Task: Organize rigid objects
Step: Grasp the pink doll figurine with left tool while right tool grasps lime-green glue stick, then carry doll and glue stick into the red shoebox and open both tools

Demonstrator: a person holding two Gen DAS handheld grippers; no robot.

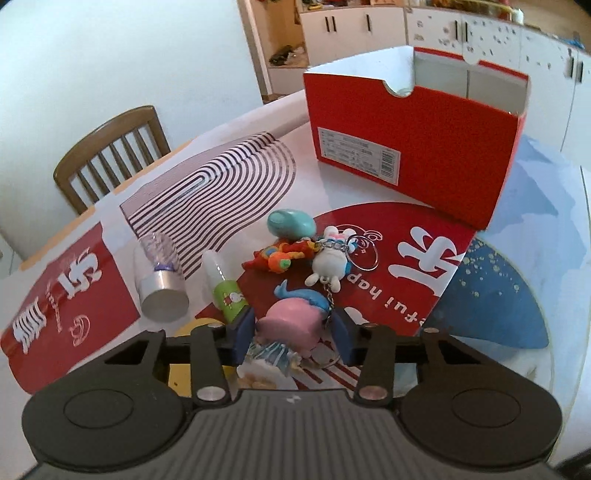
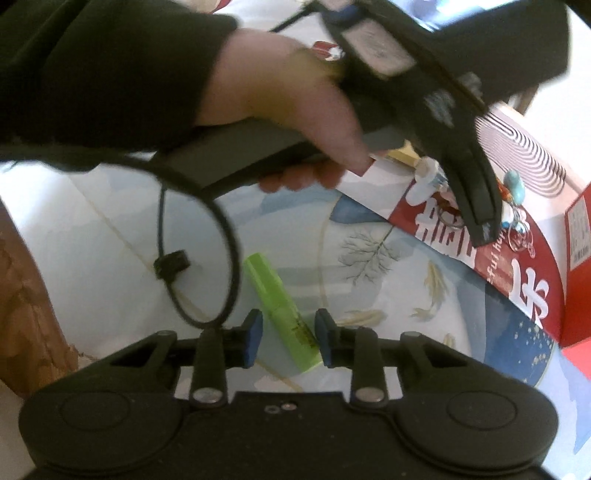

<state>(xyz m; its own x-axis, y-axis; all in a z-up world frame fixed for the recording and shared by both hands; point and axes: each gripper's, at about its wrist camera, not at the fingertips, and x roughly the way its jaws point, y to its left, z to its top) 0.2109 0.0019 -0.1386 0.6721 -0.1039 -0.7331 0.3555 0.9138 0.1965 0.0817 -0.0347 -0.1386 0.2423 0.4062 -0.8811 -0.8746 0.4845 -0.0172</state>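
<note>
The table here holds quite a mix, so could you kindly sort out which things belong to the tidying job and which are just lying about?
Job: pink-hatted figurine, green highlighter, white rabbit keychain, teal oval toy, red box.

Lying about: striped bag, wooden chair, cupboards.

Glossy cardboard box point(image 1: 413, 147), wooden chair point(image 1: 110, 147)

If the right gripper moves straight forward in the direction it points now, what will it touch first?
Most likely the green highlighter, which already lies slanted between the right gripper's blue pads on the table. Whether the pads press it yet is unclear.
</note>
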